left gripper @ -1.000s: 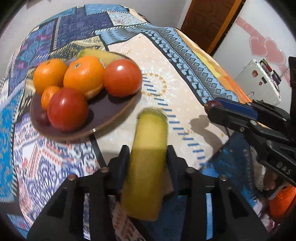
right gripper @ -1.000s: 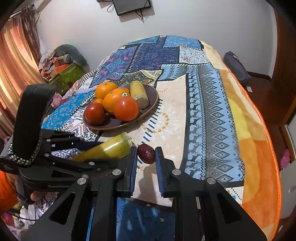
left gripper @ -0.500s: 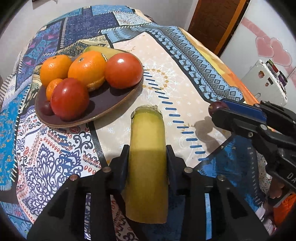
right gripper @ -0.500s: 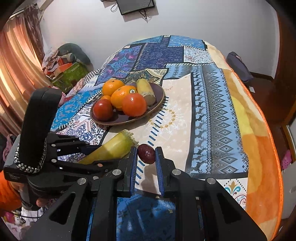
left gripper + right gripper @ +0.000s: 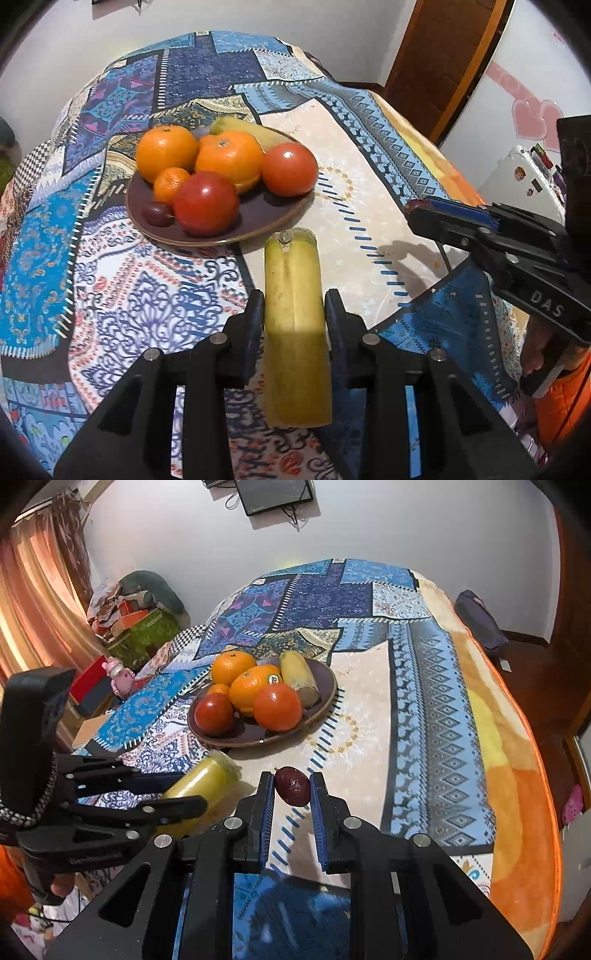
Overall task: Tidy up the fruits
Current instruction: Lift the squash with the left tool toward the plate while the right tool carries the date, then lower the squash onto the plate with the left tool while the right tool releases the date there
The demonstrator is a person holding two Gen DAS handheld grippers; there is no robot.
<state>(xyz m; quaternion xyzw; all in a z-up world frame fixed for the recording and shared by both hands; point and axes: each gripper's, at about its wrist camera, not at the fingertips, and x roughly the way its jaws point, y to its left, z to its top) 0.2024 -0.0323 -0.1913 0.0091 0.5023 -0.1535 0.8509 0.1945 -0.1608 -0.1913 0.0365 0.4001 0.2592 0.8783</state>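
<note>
My left claw (image 5: 294,304) is pinching a banana (image 5: 295,317) across its middle, both fingers pressed against its sides, the cut end pointing toward the plate (image 5: 273,218) and stopping just short of its near rim. My right claw (image 5: 291,788) is clamped on a small dark plum (image 5: 292,786), held right at the fingertips, near the plate's front edge and to the right of the banana (image 5: 201,786).

The plate sits on a patchwork cloth (image 5: 155,291) and is already crowded. At its front lies a tomato (image 5: 206,208), with a second tomato (image 5: 289,168) toward its right side. Behind them are two big oranges (image 5: 229,160), and a smaller one (image 5: 170,182) tucked between the oranges and the front tomato. Another dark plum (image 5: 157,213) rests at the plate's left rim, touching the front tomato. Another banana (image 5: 255,130) lies along the plate's back edge, behind the oranges.

From the left view, the right claw (image 5: 413,208) hangs to the right of the plate, well apart from it.
</note>
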